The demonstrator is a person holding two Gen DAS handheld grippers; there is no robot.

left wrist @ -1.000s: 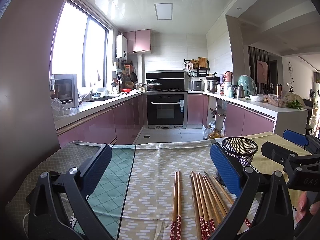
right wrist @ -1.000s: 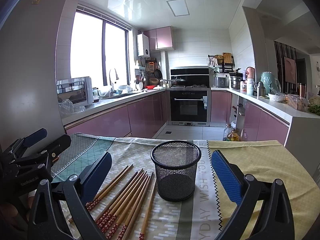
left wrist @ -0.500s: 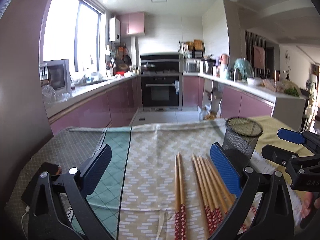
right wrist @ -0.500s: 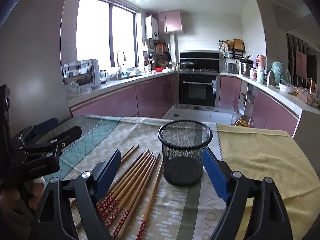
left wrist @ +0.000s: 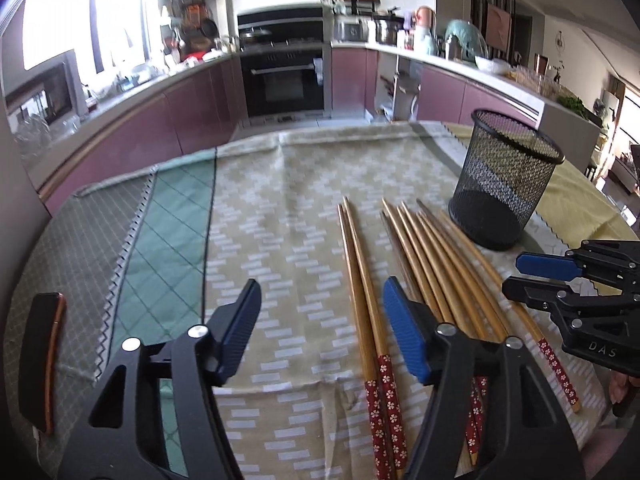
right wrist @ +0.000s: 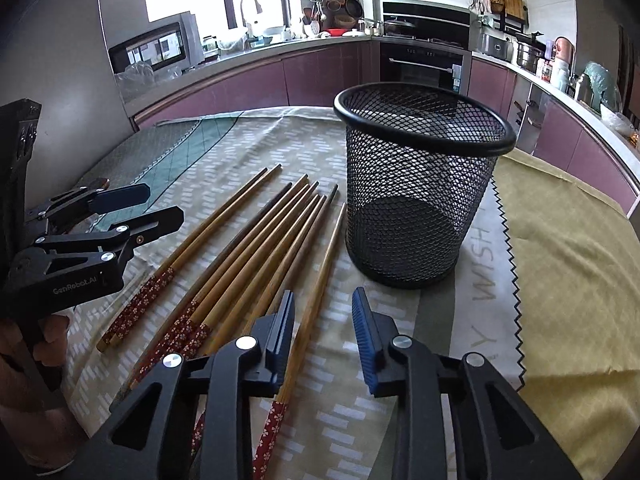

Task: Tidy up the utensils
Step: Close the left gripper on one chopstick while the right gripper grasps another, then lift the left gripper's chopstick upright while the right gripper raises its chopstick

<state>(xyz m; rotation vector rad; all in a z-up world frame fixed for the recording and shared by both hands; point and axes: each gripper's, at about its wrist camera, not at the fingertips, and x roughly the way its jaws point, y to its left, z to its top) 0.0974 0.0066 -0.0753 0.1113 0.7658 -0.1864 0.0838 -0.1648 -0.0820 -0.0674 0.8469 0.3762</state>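
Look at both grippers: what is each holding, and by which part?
Nothing is held. The left gripper and right gripper are closing over the chopsticks, which lie flat on the cloth, none pinched.

Daylight pours in from the kitchen window on the left of both views, so bright that the panes blow out to plain white with no detail behind them. The light is soft and even across the tablecloth — shadows under the chopsticks are faint, and the mesh cup throws only a pale one beside its base. The glossy ceiling and oven front carry mild reflections. Fisheye distortion bends the far counter into a curve, and the frame corners fall to black. The left wrist view is slightly smeared toward the background — the right wrist view is crisper throughout.
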